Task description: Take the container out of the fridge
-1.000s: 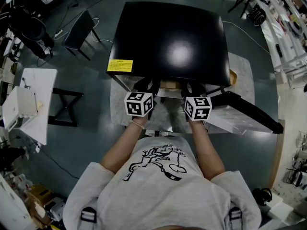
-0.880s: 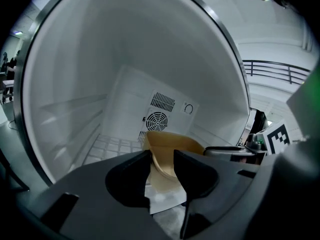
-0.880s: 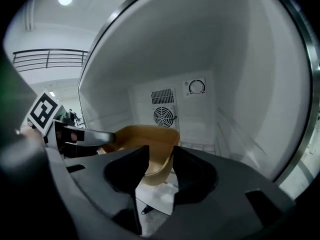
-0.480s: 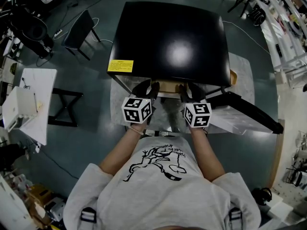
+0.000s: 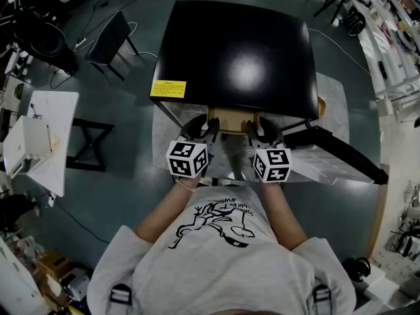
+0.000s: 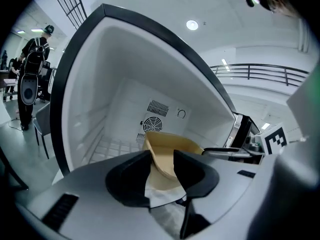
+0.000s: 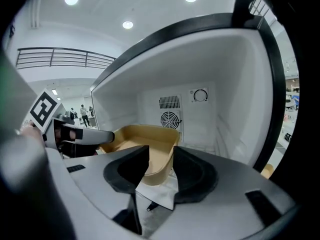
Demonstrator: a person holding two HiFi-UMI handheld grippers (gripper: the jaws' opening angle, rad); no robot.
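**Now nearer: container (image 5: 230,119) drawn to the fridge (image 5: 236,58) mouth**

Since a second ago both marker cubes have slid back toward the person, and more of the tan container shows beyond the near edge of the fridge's black top. Earlier only a thin strip of it could be seen there.

The person stands close in front, both forearms reaching forward side by side. The left gripper (image 5: 200,131) holds the container's left end and the right gripper (image 5: 257,128) its right end, level with each other.

In the left gripper view the left gripper (image 6: 162,159) has its jaws closed on the container (image 6: 170,151), the wall pinched between them. In the right gripper view the right gripper (image 7: 160,159) likewise clamps the container's (image 7: 145,144) wall.

The container sits at the front of the white fridge interior (image 6: 100,94), well forward of the fan vent (image 6: 152,124) on the far wall. The door (image 5: 341,153) stands open to the right.
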